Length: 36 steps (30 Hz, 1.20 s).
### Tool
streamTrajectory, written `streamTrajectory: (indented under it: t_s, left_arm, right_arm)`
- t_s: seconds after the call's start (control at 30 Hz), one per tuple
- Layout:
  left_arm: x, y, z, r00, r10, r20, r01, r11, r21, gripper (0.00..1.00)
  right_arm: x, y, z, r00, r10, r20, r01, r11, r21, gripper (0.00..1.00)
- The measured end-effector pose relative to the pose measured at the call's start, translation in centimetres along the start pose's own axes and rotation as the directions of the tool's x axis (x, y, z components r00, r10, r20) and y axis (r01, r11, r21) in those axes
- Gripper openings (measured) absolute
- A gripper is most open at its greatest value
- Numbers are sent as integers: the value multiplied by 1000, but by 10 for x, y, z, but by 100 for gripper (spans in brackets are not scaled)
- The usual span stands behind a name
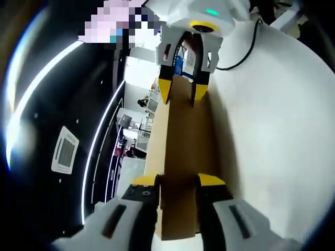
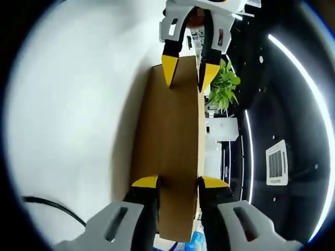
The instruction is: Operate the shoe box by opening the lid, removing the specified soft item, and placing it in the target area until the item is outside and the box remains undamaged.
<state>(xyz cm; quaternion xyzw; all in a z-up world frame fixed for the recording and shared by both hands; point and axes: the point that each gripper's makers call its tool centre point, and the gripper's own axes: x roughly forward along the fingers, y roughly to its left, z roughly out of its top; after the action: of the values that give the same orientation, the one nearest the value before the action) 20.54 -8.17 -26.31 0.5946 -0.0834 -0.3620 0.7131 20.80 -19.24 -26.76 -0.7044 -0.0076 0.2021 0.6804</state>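
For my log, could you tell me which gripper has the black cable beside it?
The right gripper; the left gripper has a green plant behind it.

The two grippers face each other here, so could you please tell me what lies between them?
In both views a brown cardboard panel of the shoe box spans from the left gripper to the right gripper; each clamps one end.
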Motion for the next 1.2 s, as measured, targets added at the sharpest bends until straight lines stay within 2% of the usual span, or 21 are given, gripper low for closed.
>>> streamTrajectory:
  t_s: [0.37,1.0,1.2]
  left_arm:
    - [0,-3,19,999,-15,39,15,1000,-4,27]
    - [8,1,20,997,-22,68,23,1000,-9,27]
    - [4,-2,25,998,-18,64,19,1000,-8,27]
  right_arm:
    - [-19,3,-9,1000,-4,-19,4,1000,30,28]
    - [-19,1,-15,998,-7,-55,9,999,52,28]
    - [-20,1,-16,998,-7,-61,10,998,56,28]
